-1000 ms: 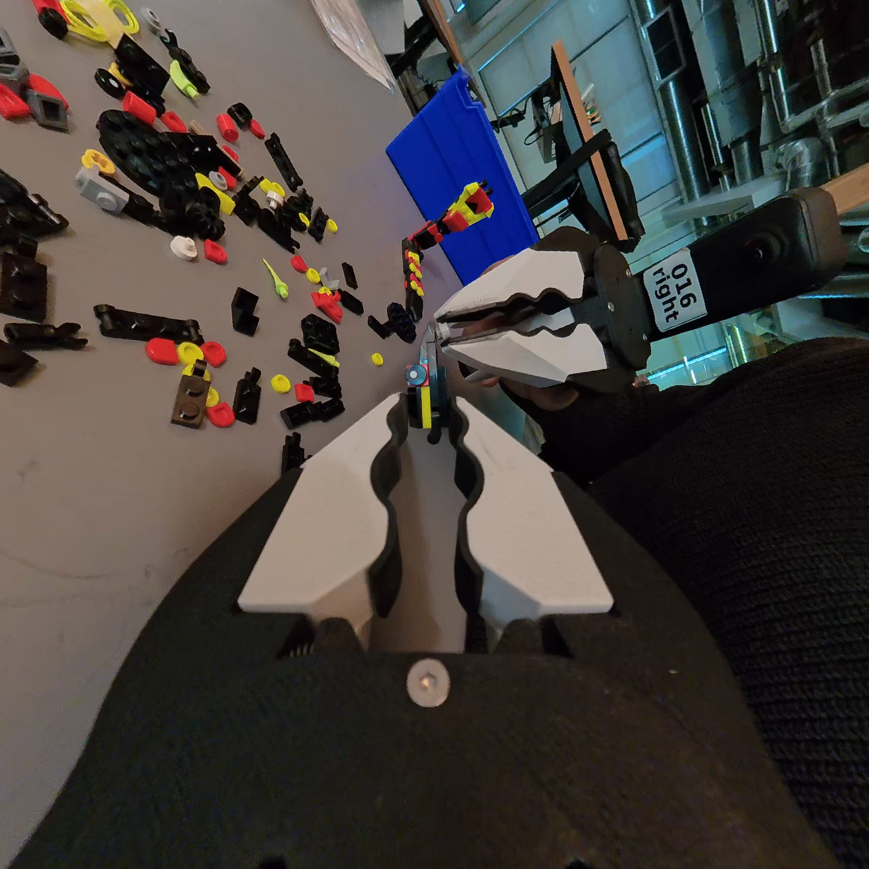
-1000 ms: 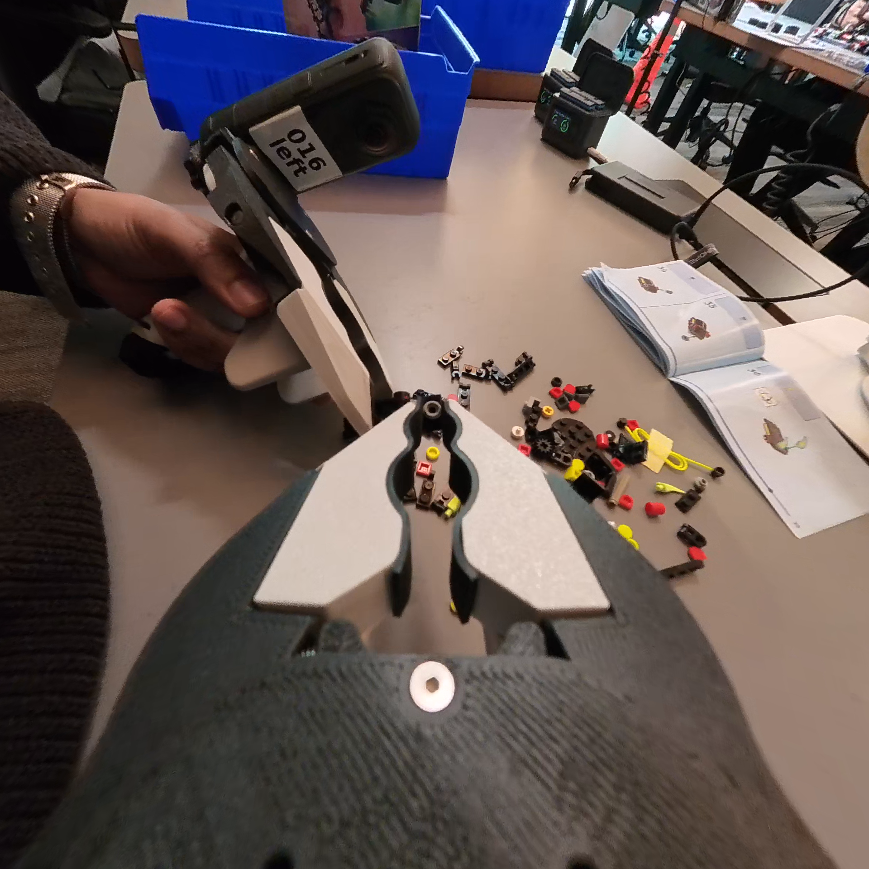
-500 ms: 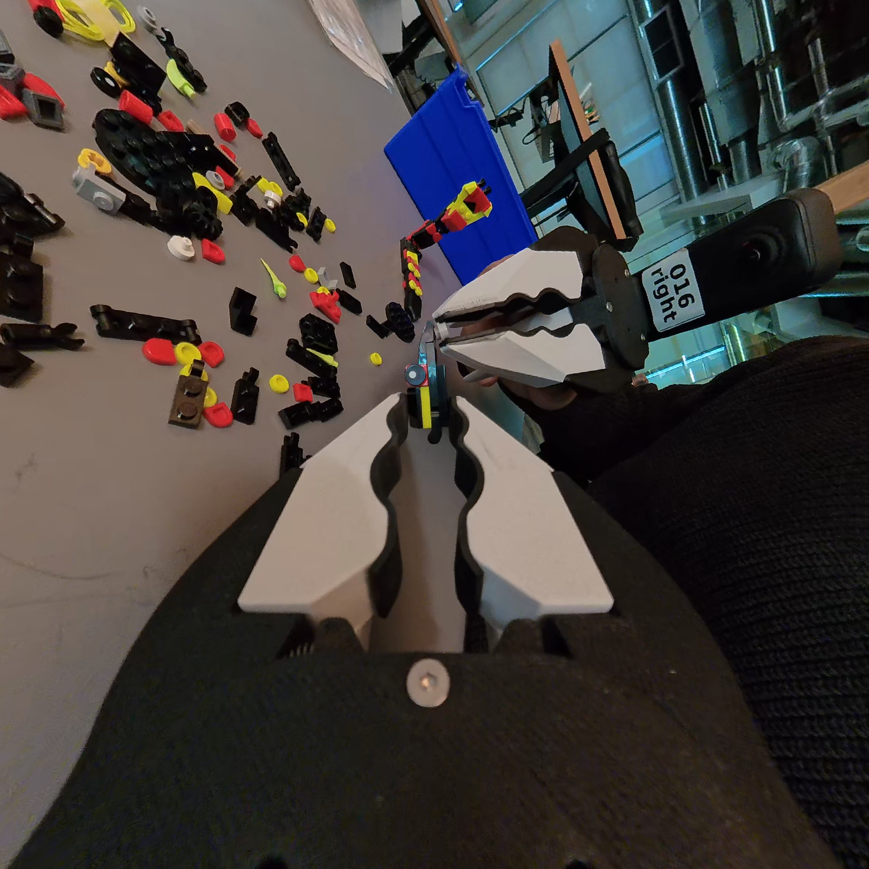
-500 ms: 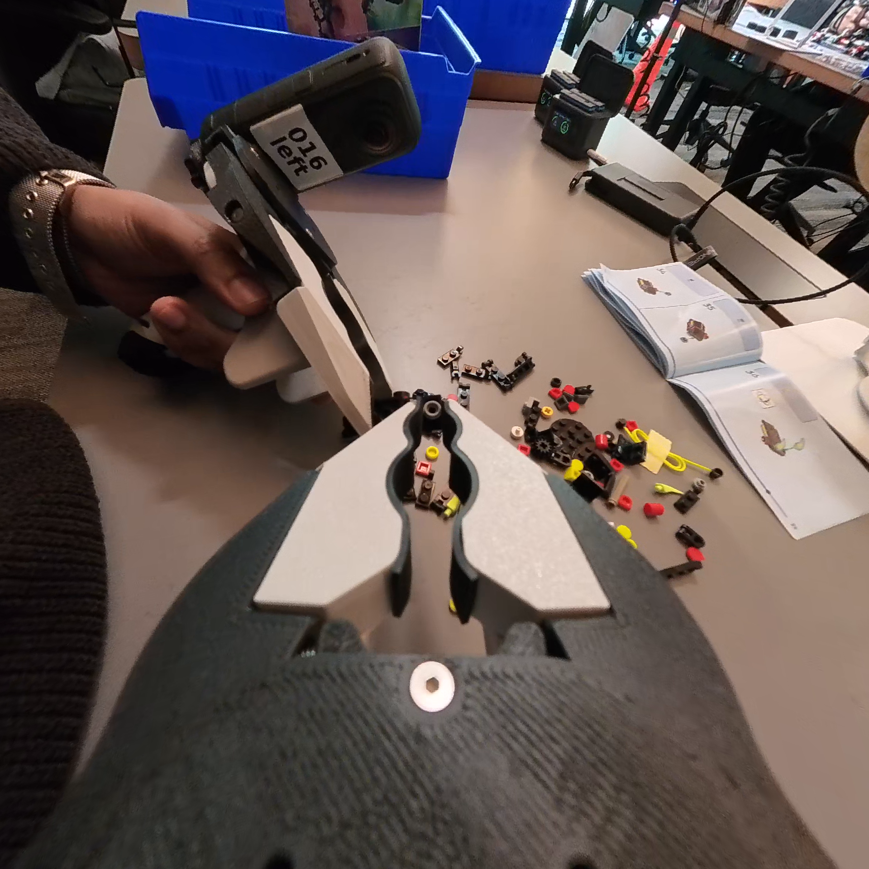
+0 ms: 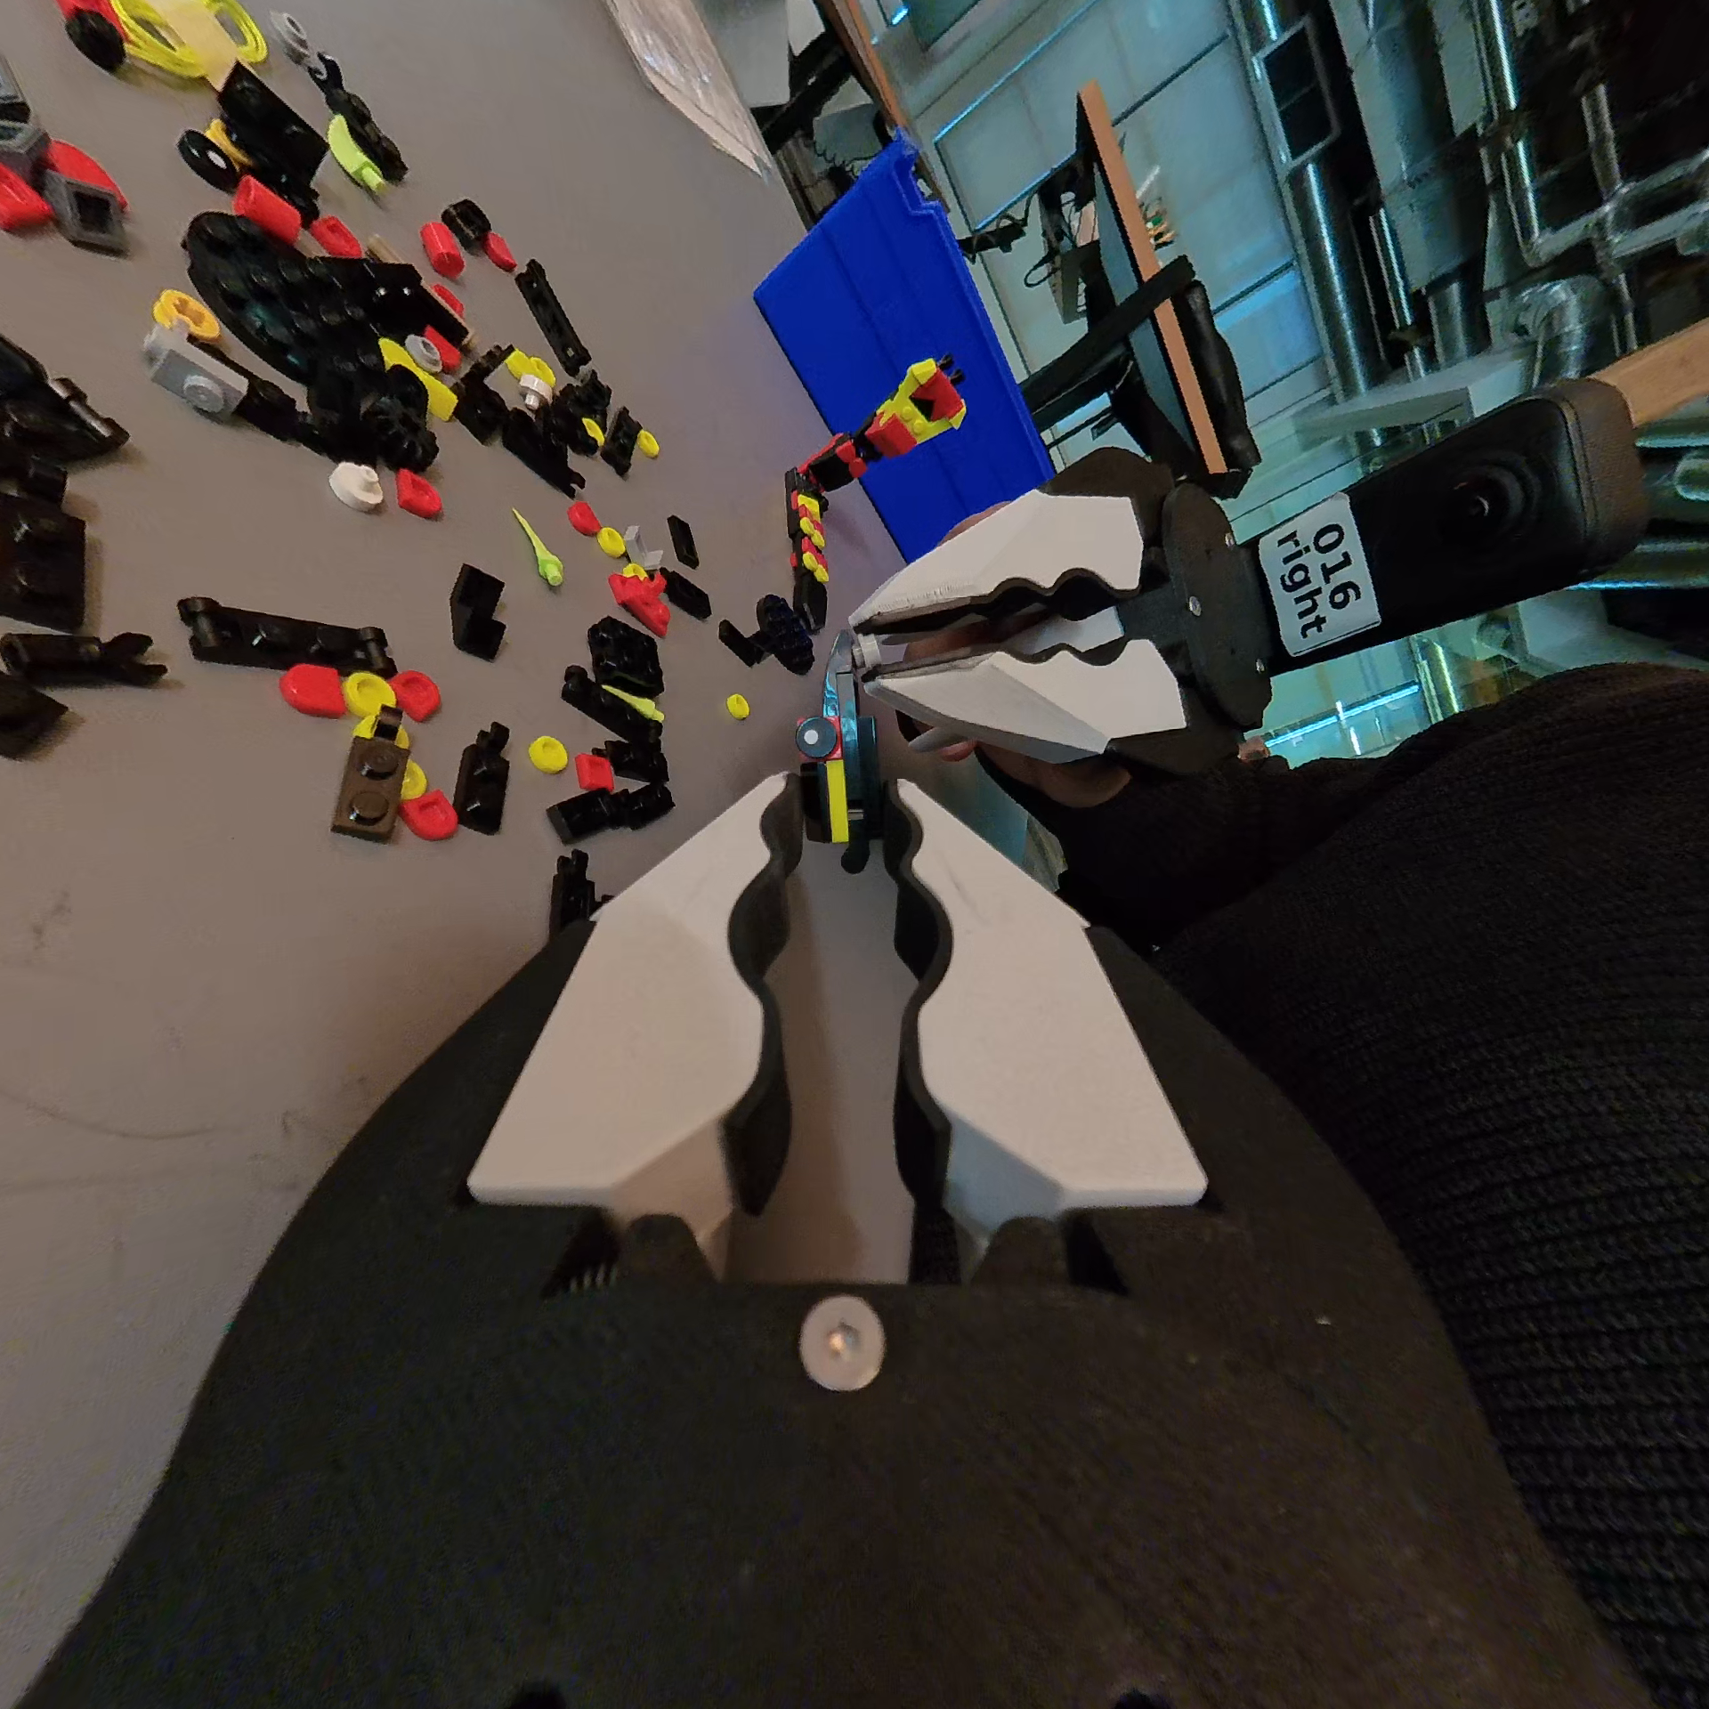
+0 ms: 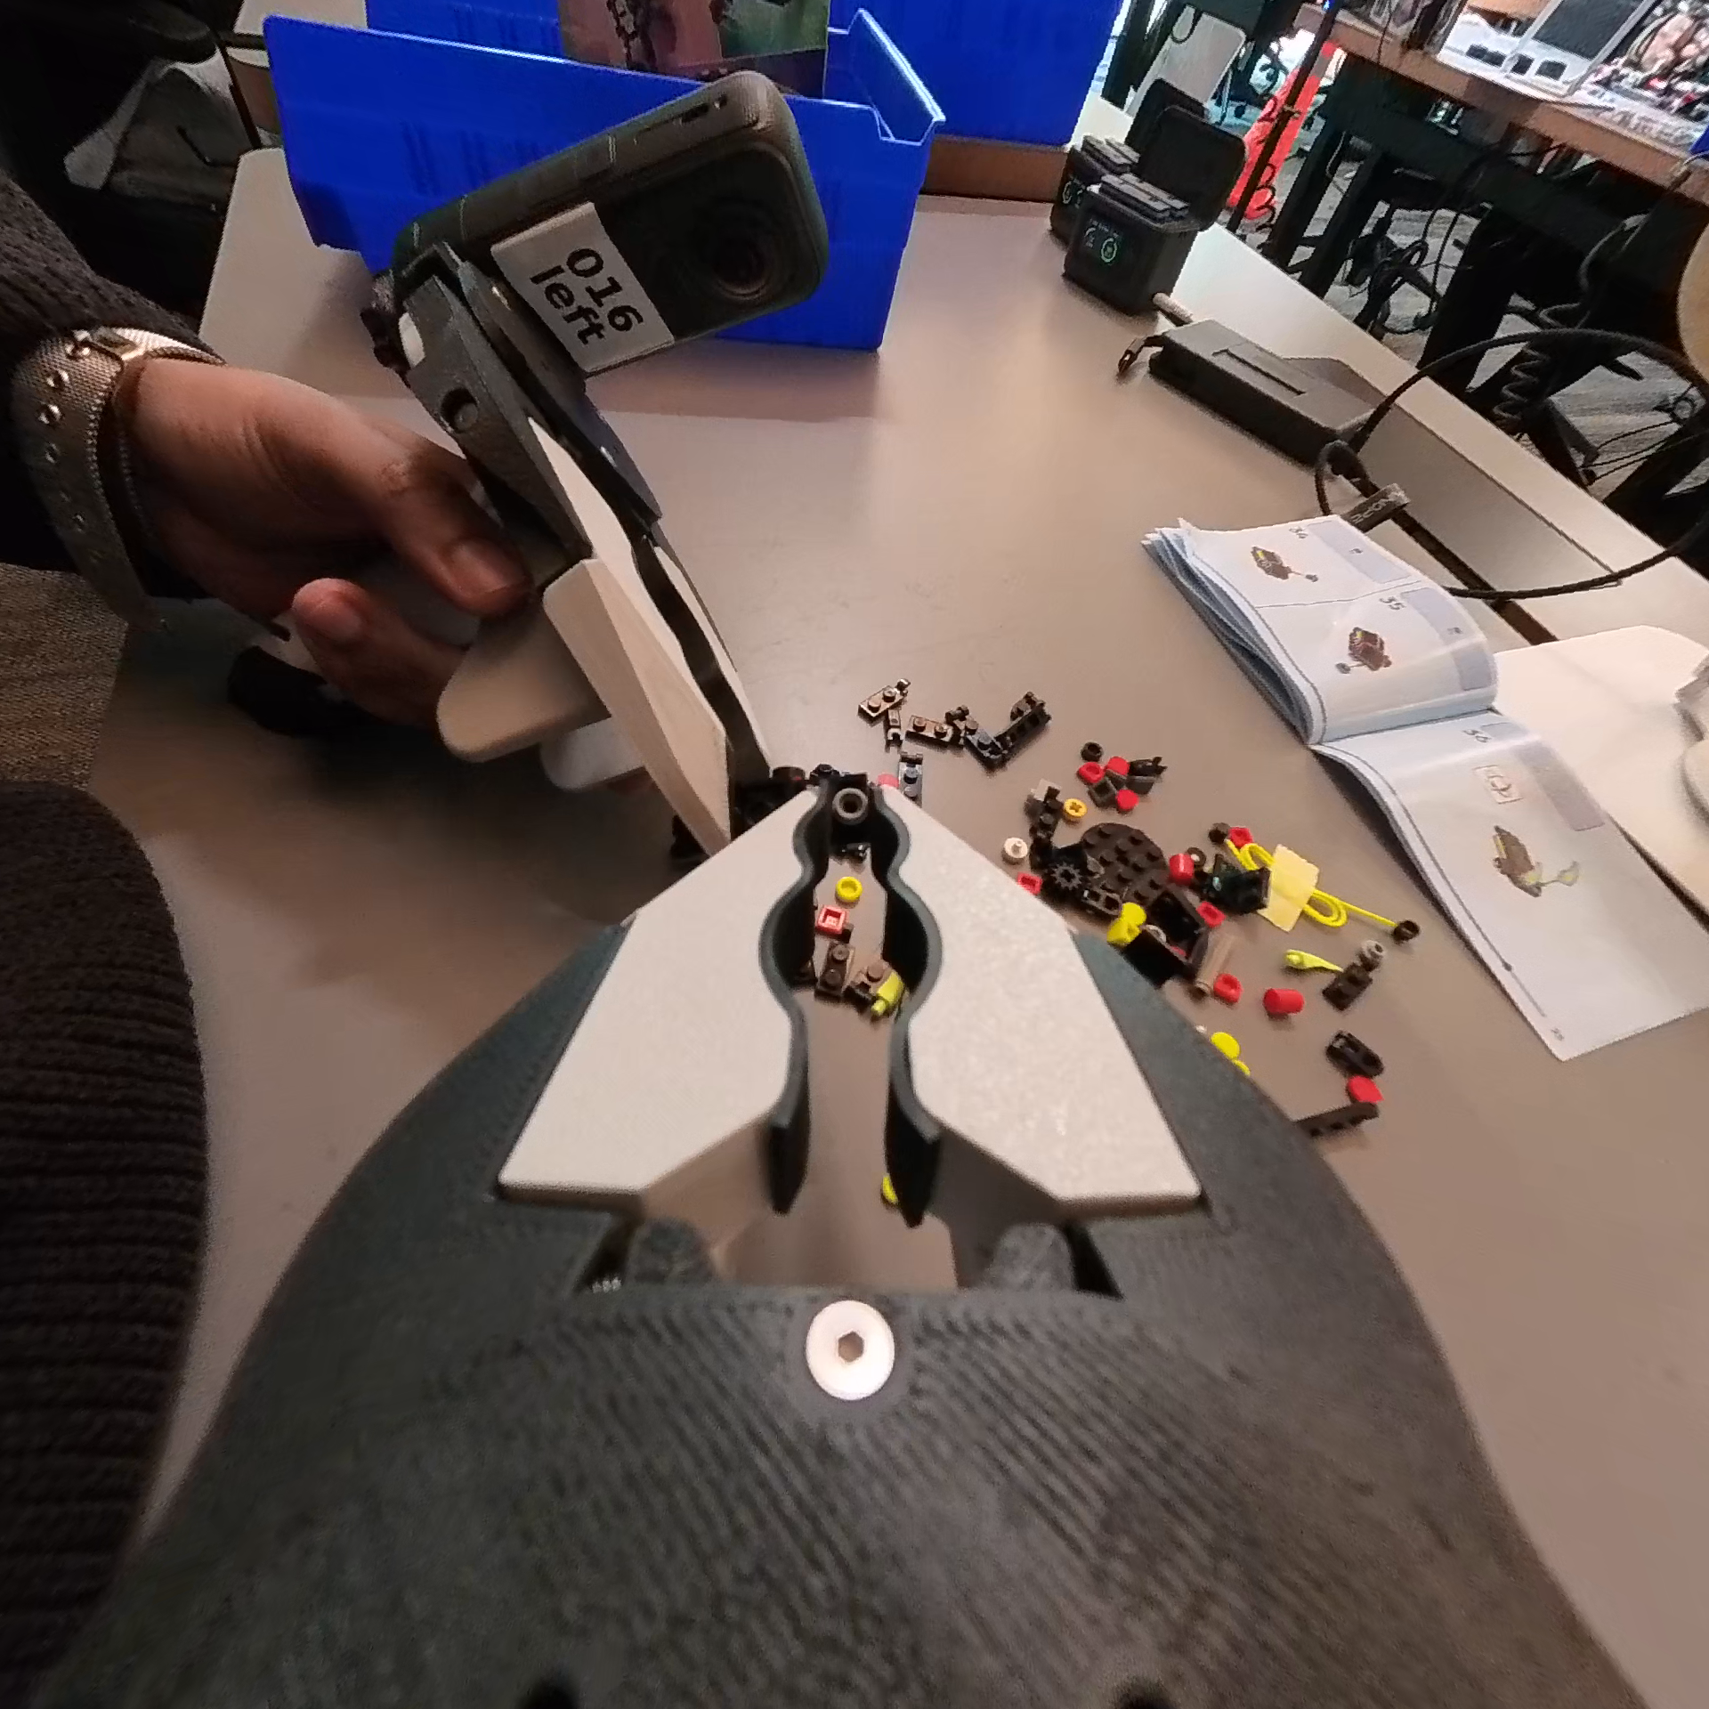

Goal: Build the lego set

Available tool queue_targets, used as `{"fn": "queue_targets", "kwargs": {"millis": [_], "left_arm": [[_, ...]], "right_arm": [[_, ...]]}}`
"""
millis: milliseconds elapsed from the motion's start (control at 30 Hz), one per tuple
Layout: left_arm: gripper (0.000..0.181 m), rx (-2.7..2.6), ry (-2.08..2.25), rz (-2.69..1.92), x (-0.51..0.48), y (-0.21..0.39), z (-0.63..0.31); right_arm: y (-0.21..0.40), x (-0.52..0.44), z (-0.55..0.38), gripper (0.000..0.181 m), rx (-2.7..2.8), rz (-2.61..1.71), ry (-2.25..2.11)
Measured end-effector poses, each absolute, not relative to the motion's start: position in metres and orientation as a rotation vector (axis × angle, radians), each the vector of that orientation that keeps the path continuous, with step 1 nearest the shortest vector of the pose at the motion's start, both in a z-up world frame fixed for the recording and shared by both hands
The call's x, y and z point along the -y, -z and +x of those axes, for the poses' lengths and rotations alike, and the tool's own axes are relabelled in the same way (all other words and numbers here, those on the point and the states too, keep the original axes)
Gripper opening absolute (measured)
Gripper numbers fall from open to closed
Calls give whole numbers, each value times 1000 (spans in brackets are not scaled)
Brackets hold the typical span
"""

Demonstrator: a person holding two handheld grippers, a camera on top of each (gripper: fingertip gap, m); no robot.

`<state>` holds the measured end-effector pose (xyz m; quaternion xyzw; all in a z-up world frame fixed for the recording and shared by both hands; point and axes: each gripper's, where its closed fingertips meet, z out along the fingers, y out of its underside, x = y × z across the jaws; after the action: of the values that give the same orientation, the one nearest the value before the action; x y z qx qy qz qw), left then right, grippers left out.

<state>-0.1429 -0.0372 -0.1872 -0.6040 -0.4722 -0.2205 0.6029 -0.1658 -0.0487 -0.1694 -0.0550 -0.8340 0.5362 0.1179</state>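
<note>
Lego sub-assembly, small black-and-yellow block with a dark teal curved blade [image 5: 837, 772], is sitting clamped between the left gripper [image 5: 840, 814] fingertips above the grey table [image 5: 185, 1017], steadying it. Right gripper [image 5: 858, 652] is pinching a tiny grey round stud [image 6: 849, 803] against the blade's tip, probably pressing it on. Loose black, red and yellow bricks [image 5: 370, 518] are waiting nearby.

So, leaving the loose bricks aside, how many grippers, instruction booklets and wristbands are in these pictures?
Grippers: 2, the left gripper and the right gripper
Instruction booklet: 1
Wristband: 1
Total: 4
</note>
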Motion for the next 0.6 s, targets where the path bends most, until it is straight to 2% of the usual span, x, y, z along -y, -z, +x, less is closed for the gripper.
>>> {"fn": "queue_targets", "kwargs": {"millis": [600], "left_arm": [[14, 1095, 512, -1396, 37, 187, -143]], "right_arm": [[170, 49, -166, 5, 2442, -172, -1580]]}}
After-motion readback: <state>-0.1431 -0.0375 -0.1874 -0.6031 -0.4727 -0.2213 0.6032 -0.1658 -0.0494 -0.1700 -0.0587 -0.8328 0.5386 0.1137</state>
